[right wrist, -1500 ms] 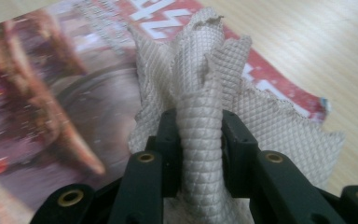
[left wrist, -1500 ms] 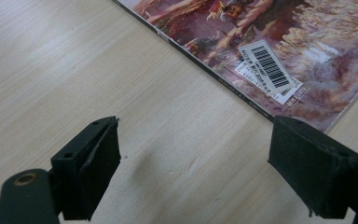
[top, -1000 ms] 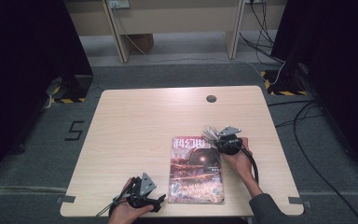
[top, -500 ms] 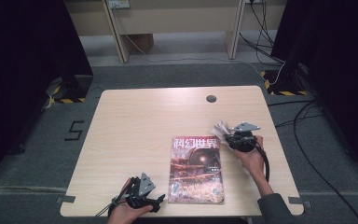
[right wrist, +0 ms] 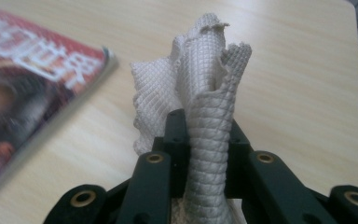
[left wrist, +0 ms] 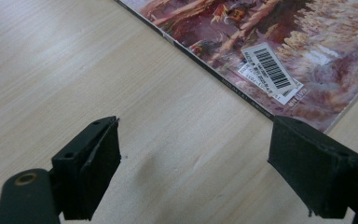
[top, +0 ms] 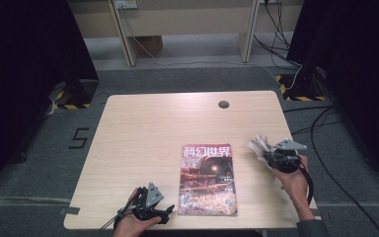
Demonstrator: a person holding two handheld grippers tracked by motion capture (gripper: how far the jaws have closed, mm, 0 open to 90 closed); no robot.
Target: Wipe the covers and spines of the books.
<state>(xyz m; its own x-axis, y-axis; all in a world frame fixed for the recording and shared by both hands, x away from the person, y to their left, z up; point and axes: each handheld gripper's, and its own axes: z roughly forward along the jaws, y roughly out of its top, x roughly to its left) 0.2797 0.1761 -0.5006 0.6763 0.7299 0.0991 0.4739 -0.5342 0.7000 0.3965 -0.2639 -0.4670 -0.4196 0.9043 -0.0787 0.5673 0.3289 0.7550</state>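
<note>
A magazine (top: 208, 178) with a red and brown cover lies flat near the table's front edge; its barcode corner (left wrist: 268, 70) is in the left gripper view and its title end (right wrist: 23, 88) in the right gripper view. My right gripper (top: 267, 156) is off the magazine's right side, shut on a bunched white waffle-weave cloth (right wrist: 200, 98) that sticks up past the jaws (top: 259, 146). My left gripper (top: 165, 213) rests on the table just left of the magazine's near corner, its jaws wide open (left wrist: 196, 163) over bare wood.
The light wooden table (top: 153, 128) has a dark round grommet (top: 223, 104) near its far edge. Cables (top: 325, 123) run over the grey floor to the right. Desk legs (top: 123, 34) stand behind the table.
My right gripper has carried the white cloth to the right, from over the magazine's upper right corner to bare table beside it. The left gripper and the magazine stay put.
</note>
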